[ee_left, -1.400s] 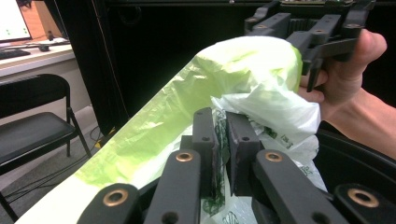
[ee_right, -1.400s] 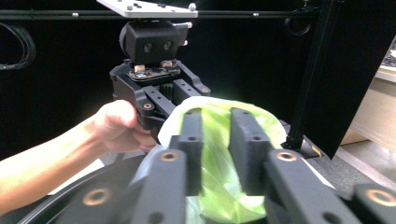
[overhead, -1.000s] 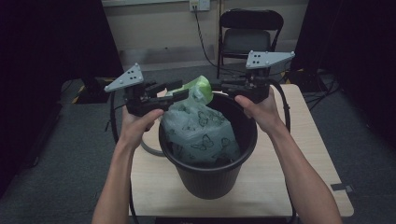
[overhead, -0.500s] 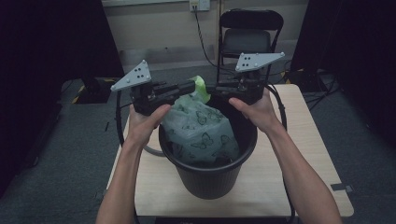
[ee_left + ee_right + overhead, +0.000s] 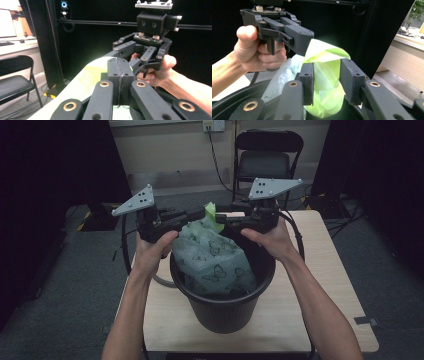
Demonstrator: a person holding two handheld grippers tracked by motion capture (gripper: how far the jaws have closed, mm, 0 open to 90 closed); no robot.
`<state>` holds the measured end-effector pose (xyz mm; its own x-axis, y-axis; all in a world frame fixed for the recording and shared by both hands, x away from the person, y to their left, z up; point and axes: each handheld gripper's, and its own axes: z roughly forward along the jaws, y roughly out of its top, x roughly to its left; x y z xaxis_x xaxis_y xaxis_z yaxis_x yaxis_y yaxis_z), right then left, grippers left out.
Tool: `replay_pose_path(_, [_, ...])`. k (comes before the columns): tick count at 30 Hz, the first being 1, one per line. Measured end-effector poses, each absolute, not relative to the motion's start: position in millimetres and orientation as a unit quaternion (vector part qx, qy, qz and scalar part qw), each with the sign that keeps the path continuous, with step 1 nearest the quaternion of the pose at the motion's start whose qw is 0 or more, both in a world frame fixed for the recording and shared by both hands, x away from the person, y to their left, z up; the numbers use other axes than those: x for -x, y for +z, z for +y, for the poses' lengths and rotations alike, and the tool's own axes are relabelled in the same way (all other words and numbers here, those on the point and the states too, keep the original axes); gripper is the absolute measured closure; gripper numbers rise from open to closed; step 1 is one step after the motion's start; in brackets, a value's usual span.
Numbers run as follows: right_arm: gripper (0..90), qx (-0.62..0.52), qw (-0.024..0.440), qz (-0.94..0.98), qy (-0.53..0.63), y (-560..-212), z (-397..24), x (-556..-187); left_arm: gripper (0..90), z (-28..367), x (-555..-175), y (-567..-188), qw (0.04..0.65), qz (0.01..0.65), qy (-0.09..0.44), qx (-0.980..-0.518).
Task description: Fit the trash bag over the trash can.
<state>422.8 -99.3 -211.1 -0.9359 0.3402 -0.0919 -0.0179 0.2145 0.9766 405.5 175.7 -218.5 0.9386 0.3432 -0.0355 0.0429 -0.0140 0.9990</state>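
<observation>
A black bucket (image 5: pixel 225 312) stands on the wooden table (image 5: pixel 330 270) with a translucent butterfly-print bag (image 5: pixel 212 257) inside it. The bag's bright green top (image 5: pixel 211 211) sticks up above the far rim. My left gripper (image 5: pixel 200 214) reaches in from the left and is shut on that green top (image 5: pixel 322 53); its jaws press flat together (image 5: pixel 118 67). My right gripper (image 5: pixel 222 217) faces it from the right. Its jaws have just been opening and stand apart (image 5: pixel 327 72), with the green plastic hanging loosely between them.
A black folding chair (image 5: pixel 267 155) stands behind the table, under a wall outlet with a cable. Cables loop from both grippers beside the bucket. Dark curtains close off both sides. The table's near right part is bare wood with a small dark tag (image 5: pixel 365 321).
The left jaws have closed on the green top of the bag. The right jaws, shut on it earlier, have parted. Both hands have stayed in place above the bucket's far rim.
</observation>
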Motion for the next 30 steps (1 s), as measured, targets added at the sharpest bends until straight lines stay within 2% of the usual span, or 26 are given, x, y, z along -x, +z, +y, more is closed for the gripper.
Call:
replay_pose_path(7, [57.4, -0.116, 0.161, 0.767, 0.609, -213.0, -101.9, -424.6, 90.0, 175.5, -404.1, -218.3, 0.687, 0.128, 0.105, -0.707])
replay_pose_path(11, [51.2, -0.124, 0.170, 0.763, 0.611, -214.8, -105.6, -427.3, 90.0, 171.2, -403.0, -218.1, 0.684, 0.119, 0.100, -0.713])
replay_pose_path(15, [51.7, -0.105, 0.170, 0.769, 0.607, -214.0, -102.3, -428.0, 90.0, 167.1, -404.2, -218.0, 0.684, 0.116, 0.096, -0.714])
replay_pose_path(16, [60.3, -0.094, 0.159, 0.775, 0.605, -214.0, -101.4, -428.2, 90.0, 167.1, -404.6, -218.0, 0.685, 0.117, 0.096, -0.713])
replay_pose_path(17, [60.3, -0.094, 0.159, 0.775, 0.605, -214.0, -101.4, -428.2, 90.0, 167.4, -405.2, -218.2, 0.686, 0.118, 0.094, -0.712])
replay_pose_path(18, [74.5, -0.089, 0.147, 0.776, 0.607, -214.1, -101.8, -429.2, 90.0, 167.7, -406.0, -218.7, 0.686, 0.120, 0.094, -0.711])
replay_pose_path(19, [74.5, -0.089, 0.147, 0.776, 0.607, -214.1, -101.8, -429.2, 90.0, 167.7, -406.0, -218.7, 0.686, 0.120, 0.094, -0.711])
replay_pose_path(21, [90.0, -0.079, 0.134, 0.774, 0.614, -215.1, -102.1, -429.6, 90.0, 167.6, -404.2, -219.0, 0.685, 0.118, 0.098, -0.712])
replay_pose_path(30, [90.0, -0.095, 0.120, 0.763, 0.628, -216.5, -111.1, -428.5, 90.0, 177.3, -404.0, -222.8, 0.689, 0.131, 0.108, -0.705])
